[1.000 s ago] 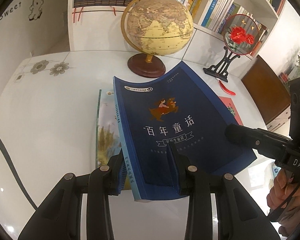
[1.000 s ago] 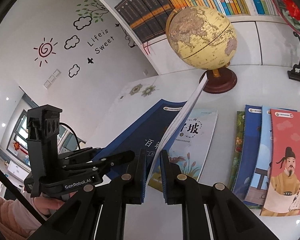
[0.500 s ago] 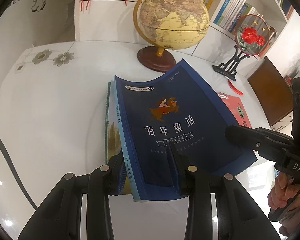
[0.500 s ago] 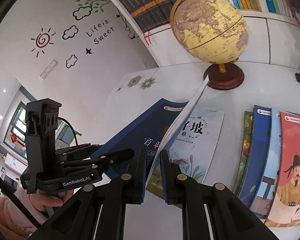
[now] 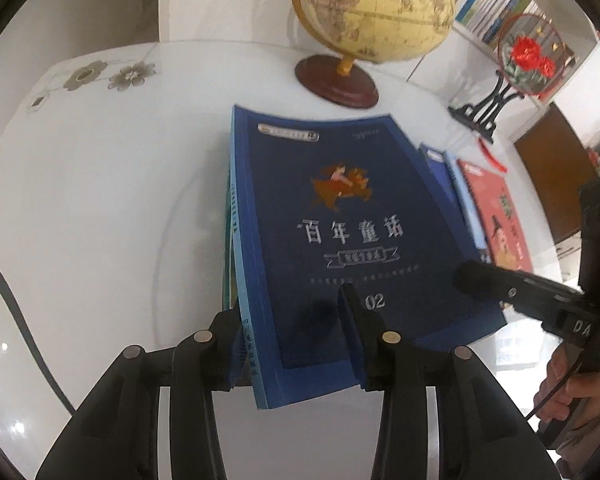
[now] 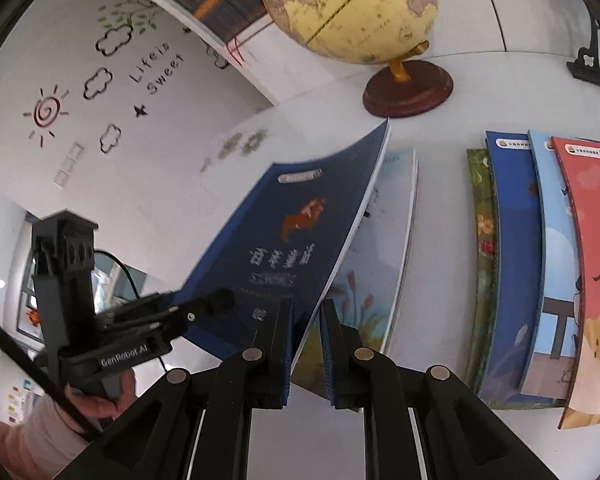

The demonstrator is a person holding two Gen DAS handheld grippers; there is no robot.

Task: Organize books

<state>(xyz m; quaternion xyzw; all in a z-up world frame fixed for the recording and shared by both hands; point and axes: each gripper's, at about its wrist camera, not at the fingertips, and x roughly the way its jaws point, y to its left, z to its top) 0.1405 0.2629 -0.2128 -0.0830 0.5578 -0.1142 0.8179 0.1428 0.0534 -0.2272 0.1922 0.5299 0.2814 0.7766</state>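
Note:
A navy blue book (image 5: 340, 220) with white Chinese title hangs just above the white table (image 5: 100, 200), tilted in the right wrist view (image 6: 292, 240). My left gripper (image 5: 292, 340) clasps its near edge by the spine, one finger under and one on the cover; its jaws are opening. My right gripper (image 6: 306, 340) is shut on the book's page edge and shows in the left wrist view too (image 5: 500, 284). Beneath lies a pale book with reeds (image 6: 380, 260), its green edge (image 5: 229, 240) peeking out.
A globe (image 5: 380, 4) on a dark wooden base stands behind the books. To the right lie overlapping books: green (image 6: 480, 240), blue (image 6: 516, 240), light blue (image 6: 548, 200), red (image 6: 596, 240). A red-flower fan ornament (image 5: 528, 56) and bookshelves stand at the back.
Both grippers have sunk toward the table with the navy book, which now lies flatter and covers most of the pale book. The left fingers stand slightly wider apart.

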